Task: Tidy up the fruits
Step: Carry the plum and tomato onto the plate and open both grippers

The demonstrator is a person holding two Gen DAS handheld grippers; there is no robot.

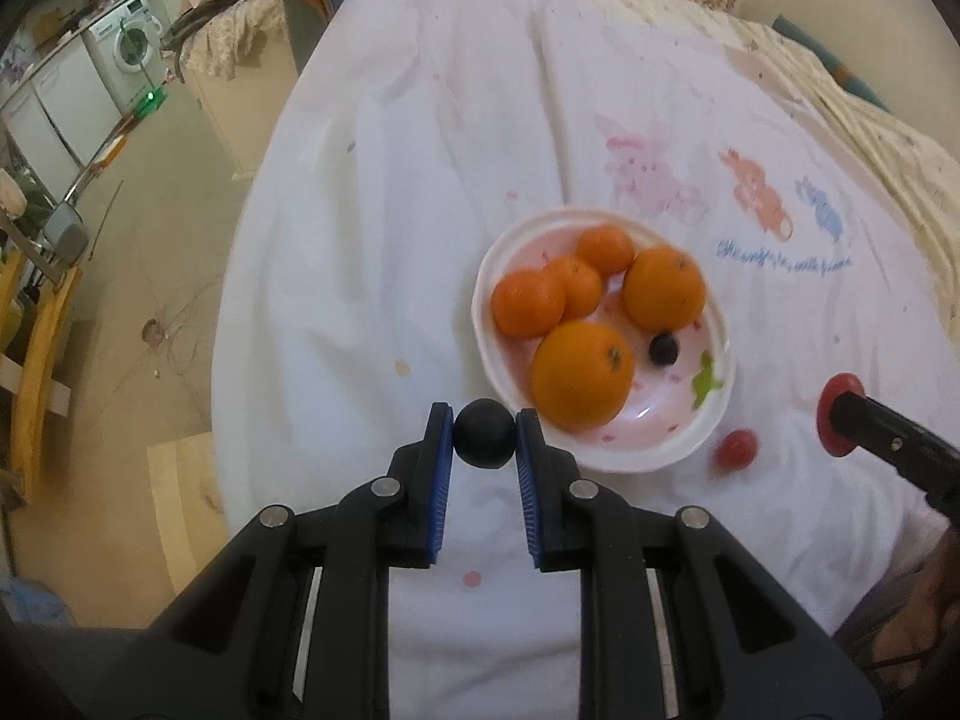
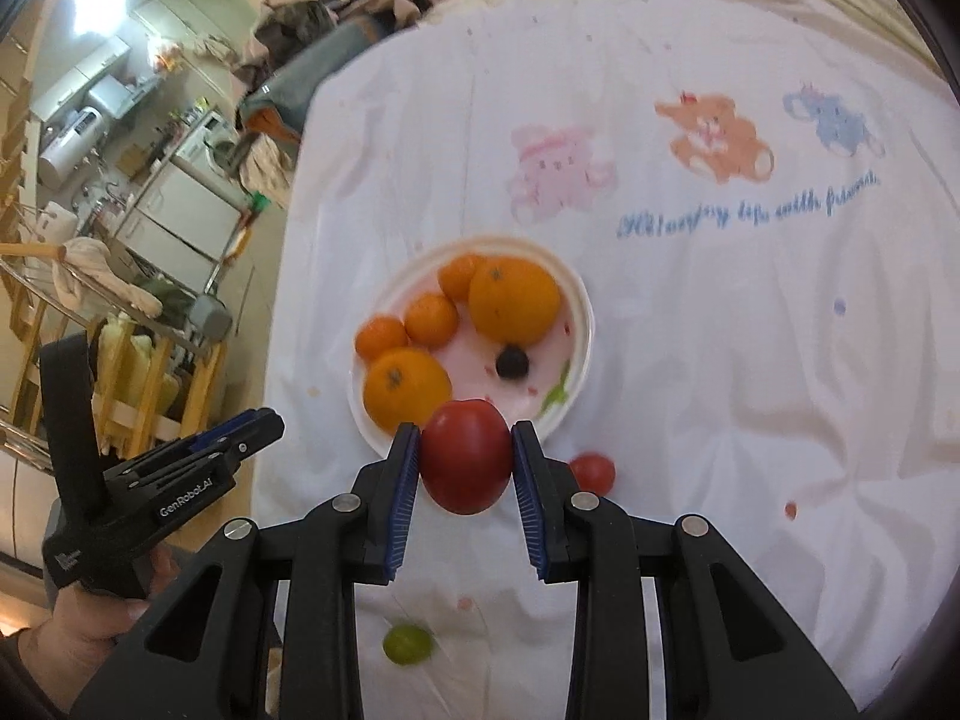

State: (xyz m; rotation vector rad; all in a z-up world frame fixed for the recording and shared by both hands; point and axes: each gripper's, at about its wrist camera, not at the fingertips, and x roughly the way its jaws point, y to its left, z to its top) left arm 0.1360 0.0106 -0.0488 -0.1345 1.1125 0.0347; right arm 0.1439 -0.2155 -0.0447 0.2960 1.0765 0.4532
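A white bowl (image 1: 660, 456) (image 2: 576, 288) sits on the white tablecloth, holding several oranges (image 1: 582, 375) (image 2: 514, 300) and one dark blueberry (image 1: 663, 349) (image 2: 511, 363). My left gripper (image 1: 483, 433) is shut on another dark blueberry (image 1: 483, 433), just left of the bowl's near rim. My right gripper (image 2: 465, 456) is shut on a red tomato (image 2: 465, 456), held over the bowl's near rim. In the left wrist view the tomato (image 1: 840, 414) shows at the right. A small red cherry tomato (image 1: 736, 449) (image 2: 592, 473) lies on the cloth right of the bowl. A green grape (image 2: 408, 645) lies nearer.
The tablecloth (image 1: 420, 180) (image 2: 750, 360) has printed bears and blue lettering. The table's left edge drops to the floor (image 1: 150, 276). A washing machine (image 1: 129, 45) and kitchen shelves (image 2: 174, 222) stand far left. My left gripper's body (image 2: 162, 498) shows in the right wrist view.
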